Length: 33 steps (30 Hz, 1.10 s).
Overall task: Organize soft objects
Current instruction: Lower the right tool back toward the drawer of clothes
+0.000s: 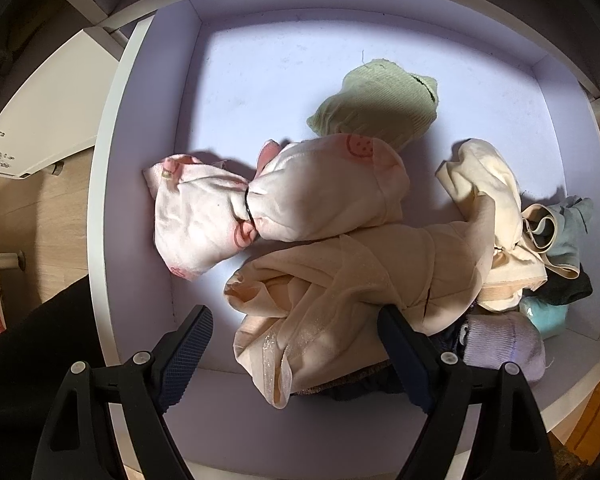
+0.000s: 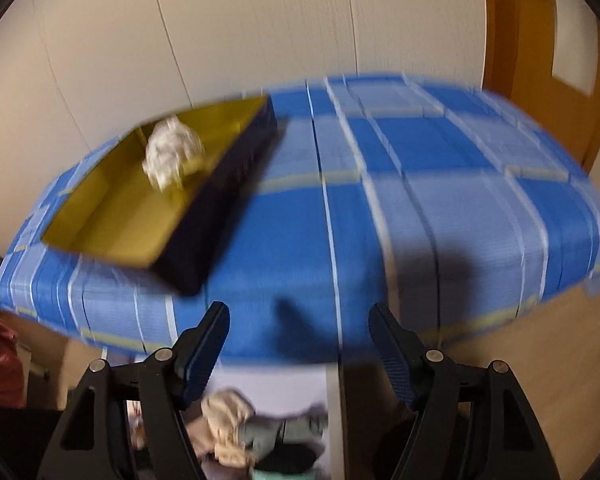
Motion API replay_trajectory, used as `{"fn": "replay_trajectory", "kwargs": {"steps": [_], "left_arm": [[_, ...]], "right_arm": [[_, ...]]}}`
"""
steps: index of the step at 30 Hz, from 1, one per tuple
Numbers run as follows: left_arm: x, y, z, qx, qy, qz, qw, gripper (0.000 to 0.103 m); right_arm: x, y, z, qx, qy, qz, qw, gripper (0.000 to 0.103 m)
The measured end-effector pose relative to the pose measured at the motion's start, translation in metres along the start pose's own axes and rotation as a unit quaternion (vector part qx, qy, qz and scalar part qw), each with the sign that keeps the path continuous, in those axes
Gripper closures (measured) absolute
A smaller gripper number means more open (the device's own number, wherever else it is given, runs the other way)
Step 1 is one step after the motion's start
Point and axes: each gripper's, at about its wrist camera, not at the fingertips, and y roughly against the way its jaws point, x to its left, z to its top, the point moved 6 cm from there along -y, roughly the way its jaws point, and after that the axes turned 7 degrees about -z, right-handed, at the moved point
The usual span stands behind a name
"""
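Over the open drawer I hold the left gripper pointing straight down, its jaws spread wide with nothing clamped. A peach sheer garment lies between and just beyond the pads, touching the right one from what I can see, but it is not pinched. Beside it sit a pink printed bundle tied at the middle, a green ribbed piece further back, a cream piece, and a crowded heap of small socks in the near right corner.

My right gripper is empty too, jaws apart, tilted down over the blue checked bedspread. The view is blurred. On the bed stands a yellow-lined box with one pale crumpled item already inside, so I judge that box is the destination and most of the pile is still to go.

To do this step well, I'd lower the left jaws so both pads straddle a thick fold of the peach garment, not its thin trailing edge, then close fully before lifting. Sheer fabric slips and drags neighbours, so I'd lift slowly and watch whether the cream piece comes along. The right hand should settle before it reaches into the drawer.
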Motion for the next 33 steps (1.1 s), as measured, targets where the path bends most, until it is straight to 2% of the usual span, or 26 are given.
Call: {"fn": "replay_trajectory", "kwargs": {"steps": [6,12,16,19,23,25,28,31,33], "left_arm": [[0.004,0.004,-0.003,-0.004,0.002,-0.014,0.9999,0.017],[0.013,0.011,-0.007,-0.006,0.012,-0.019,0.9997,0.017],[0.019,0.012,-0.010,-0.005,0.020,-0.025,0.9995,0.017],[0.020,0.018,-0.009,-0.016,0.014,-0.022,0.9995,0.017],[0.006,0.037,0.000,-0.055,-0.033,-0.015,0.9978,0.017],[-0.007,0.041,0.000,-0.059,-0.065,-0.026,0.9958,0.017],[-0.028,0.039,-0.001,-0.040,-0.122,-0.051,0.9904,0.017],[-0.045,0.032,-0.003,-0.011,-0.191,-0.050,0.9803,0.017],[-0.049,0.022,-0.005,0.016,-0.230,-0.036,0.9724,0.017]], "right_arm": [[0.011,-0.040,-0.050,0.087,0.021,0.026,0.996,0.028],[0.026,-0.082,-0.099,0.189,0.061,0.017,0.980,0.028],[0.031,-0.089,-0.120,0.216,0.100,-0.001,0.971,0.028],[0.030,-0.097,-0.130,0.239,0.099,-0.004,0.966,0.028],[0.021,-0.110,-0.145,0.282,0.068,-0.014,0.957,0.028],[0.020,-0.112,-0.145,0.286,0.061,-0.014,0.956,0.028],[0.021,-0.110,-0.145,0.285,0.062,-0.014,0.956,0.027],[0.025,-0.110,-0.145,0.288,0.066,-0.009,0.955,0.027],[0.027,-0.111,-0.146,0.290,0.067,-0.006,0.955,0.027]]}}
